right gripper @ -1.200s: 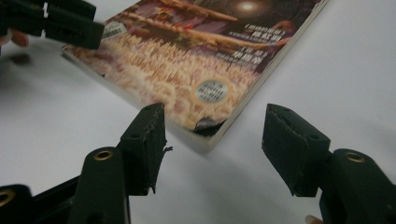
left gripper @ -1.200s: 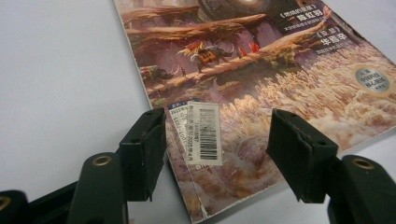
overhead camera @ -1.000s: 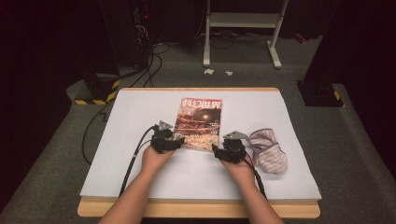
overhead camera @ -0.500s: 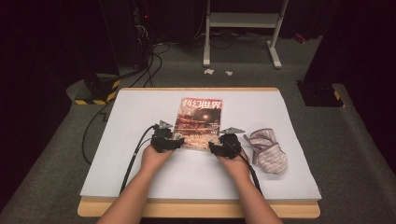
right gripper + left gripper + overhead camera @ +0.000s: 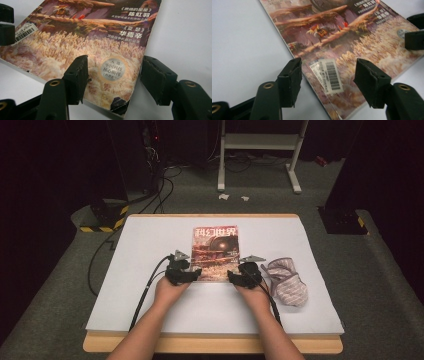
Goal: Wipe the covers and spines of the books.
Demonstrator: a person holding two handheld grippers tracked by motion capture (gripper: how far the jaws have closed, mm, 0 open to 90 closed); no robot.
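The left gripper (image 5: 192, 272) is held with jaws spread, having just closed a little, over the magazine's (image 5: 216, 251) near left corner. The right gripper (image 5: 235, 274) is spread over the near right corner. The magazine is laid flat mid-table (image 5: 150, 240); a pouch (image 5: 287, 282) is seen just right.

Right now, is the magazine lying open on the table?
No, the magazine lies closed and flat on the white table, its front cover facing up.

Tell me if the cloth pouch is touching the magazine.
Apart. The high view shows bare white table between the pouch and the magazine.
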